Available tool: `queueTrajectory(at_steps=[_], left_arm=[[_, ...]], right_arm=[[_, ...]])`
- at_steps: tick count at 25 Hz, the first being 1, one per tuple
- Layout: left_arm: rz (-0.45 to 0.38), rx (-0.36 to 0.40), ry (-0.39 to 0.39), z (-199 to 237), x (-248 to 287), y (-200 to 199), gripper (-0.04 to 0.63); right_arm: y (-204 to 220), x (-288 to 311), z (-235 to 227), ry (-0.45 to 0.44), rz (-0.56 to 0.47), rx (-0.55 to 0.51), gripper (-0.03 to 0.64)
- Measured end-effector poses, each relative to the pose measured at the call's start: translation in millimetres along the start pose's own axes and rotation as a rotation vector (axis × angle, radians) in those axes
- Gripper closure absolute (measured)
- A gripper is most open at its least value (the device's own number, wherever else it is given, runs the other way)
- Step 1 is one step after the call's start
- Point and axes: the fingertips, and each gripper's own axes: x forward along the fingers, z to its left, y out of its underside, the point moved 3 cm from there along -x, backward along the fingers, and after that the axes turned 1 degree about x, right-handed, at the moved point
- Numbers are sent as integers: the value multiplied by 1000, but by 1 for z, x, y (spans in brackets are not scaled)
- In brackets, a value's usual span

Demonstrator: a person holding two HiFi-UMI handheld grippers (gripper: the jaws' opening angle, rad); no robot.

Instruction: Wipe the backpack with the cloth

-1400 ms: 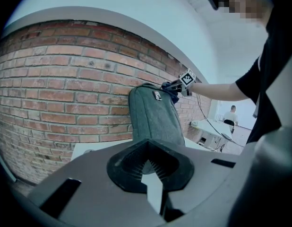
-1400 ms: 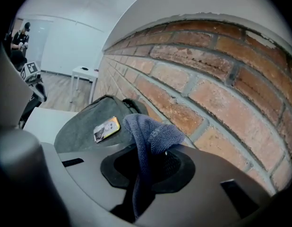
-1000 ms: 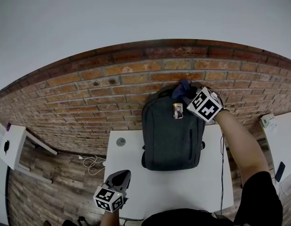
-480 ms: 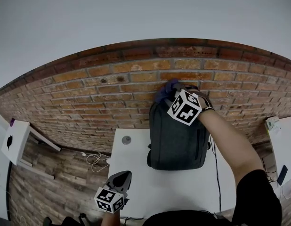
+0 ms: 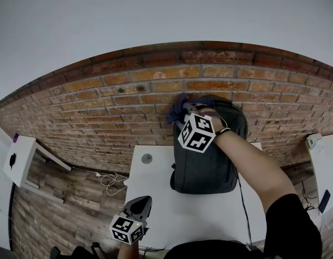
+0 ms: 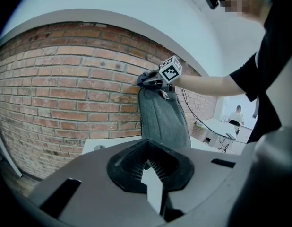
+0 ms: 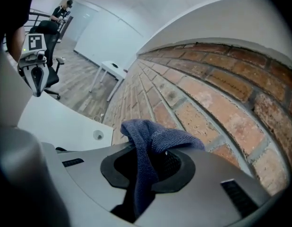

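Cloth [image 7: 150, 143] clamped in R gripper [image 5: 185, 111] fingers at backpack [image 5: 207, 166] top; L gripper [image 5: 139, 203] fingers together, empty.

We see a brick wall [image 5: 129, 99] under a plain white wall [image 5: 155, 15]. 1 white table [image 5: 150, 198] stands by it on a wood-plank floor [image 5: 59, 215], with a smaller white table [image 5: 15, 163] well to the left.

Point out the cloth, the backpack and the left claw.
cloth [image 7: 158, 138], right gripper view, on its bunched fold.
backpack [image 5: 203, 165], head view, on its front panel.
left claw [image 6: 148, 148], left gripper view, between its tips.
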Motion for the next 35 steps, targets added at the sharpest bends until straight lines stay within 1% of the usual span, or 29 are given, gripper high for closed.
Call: queueTrajectory(at_steps=[3, 6, 11, 16, 19, 22, 27, 32, 35], left_arm=[[1, 0, 6, -2, 2, 1, 615], [7, 5, 19, -5, 6, 1, 615], [7, 21, 47, -12, 13, -3, 615], [21, 27, 63, -14, 20, -1, 615], [11, 44, 76, -20, 26, -9, 615], [-7, 58, 83, -25, 31, -17, 615], [-2, 71, 105, -34, 37, -22, 615], [4, 90, 121, -43, 40, -26, 615], [2, 104, 124, -46, 39, -30, 615]], right_arm=[[5, -7, -4, 11, -15, 49, 554], [12, -16, -16, 56, -8, 96, 554], [38, -34, -37, 152, 35, 105, 554], [66, -59, -55, 205, 70, 138, 554], [85, -75, -63, 230, 94, 162, 554], [106, -91, -72, 248, 117, 228, 554], [142, -114, -80, 277, 154, 333, 555], [173, -133, -82, 312, 163, 452, 554], [189, -142, -86, 334, 135, 537, 554]])
